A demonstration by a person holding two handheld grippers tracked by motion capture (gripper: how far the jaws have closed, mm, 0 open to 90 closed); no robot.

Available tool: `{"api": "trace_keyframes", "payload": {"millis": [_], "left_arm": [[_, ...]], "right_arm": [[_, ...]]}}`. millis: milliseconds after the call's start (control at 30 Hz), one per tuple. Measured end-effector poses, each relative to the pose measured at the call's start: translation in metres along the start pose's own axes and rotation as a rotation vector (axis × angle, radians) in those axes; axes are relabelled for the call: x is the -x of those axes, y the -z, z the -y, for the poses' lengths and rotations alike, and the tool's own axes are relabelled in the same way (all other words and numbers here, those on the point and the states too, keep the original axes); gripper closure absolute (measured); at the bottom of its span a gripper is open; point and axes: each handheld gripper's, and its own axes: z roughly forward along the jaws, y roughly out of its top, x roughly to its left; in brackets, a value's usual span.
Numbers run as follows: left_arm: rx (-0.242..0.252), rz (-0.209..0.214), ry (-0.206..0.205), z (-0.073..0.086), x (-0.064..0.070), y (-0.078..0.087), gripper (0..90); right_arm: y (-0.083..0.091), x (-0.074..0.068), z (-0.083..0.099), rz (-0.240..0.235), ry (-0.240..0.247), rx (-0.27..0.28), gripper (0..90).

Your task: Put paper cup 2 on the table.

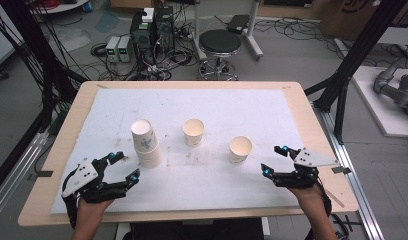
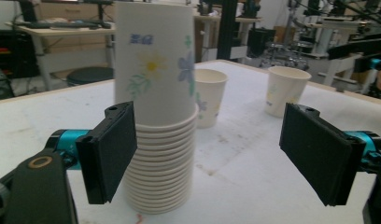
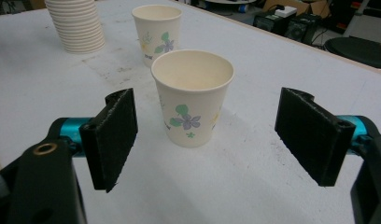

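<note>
A tall stack of flowered paper cups (image 1: 146,143) (image 2: 158,116) (image 3: 76,23) stands left of centre on the white mat (image 1: 192,190). Two single cups stand upright to its right: a middle cup (image 1: 193,131) (image 2: 208,95) (image 3: 157,30) and a right cup (image 1: 240,149) (image 2: 286,89) (image 3: 193,95). My left gripper (image 1: 125,165) (image 2: 212,158) is open just short of the stack, its jaws empty. My right gripper (image 1: 274,159) (image 3: 207,140) is open, close to the right cup and not touching it.
The mat covers a wooden table (image 1: 37,210) whose front edge runs by my hands. Beyond the far edge stand a black stool (image 1: 219,47), computer cases (image 1: 152,30) and loose cables on the floor. Black frame posts (image 1: 349,65) rise at the right.
</note>
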Motion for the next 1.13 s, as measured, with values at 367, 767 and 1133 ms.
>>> {"api": "trace_keyframes", "payload": {"millis": [367,767,1133], "left_arm": [[0.014,-0.085,0.015,0.006,-0.014,0.011,18.3],[0.010,-0.083,0.014,0.007,-0.011,0.010,18.4],[0.010,-0.091,0.010,0.007,-0.009,0.011,18.4]], "right_arm": [[0.006,-0.003,0.001,0.017,-0.005,0.009,21.7],[0.004,-0.004,0.001,0.013,0.003,0.007,21.7],[0.004,-0.003,0.001,0.014,0.007,0.012,21.7]]}}
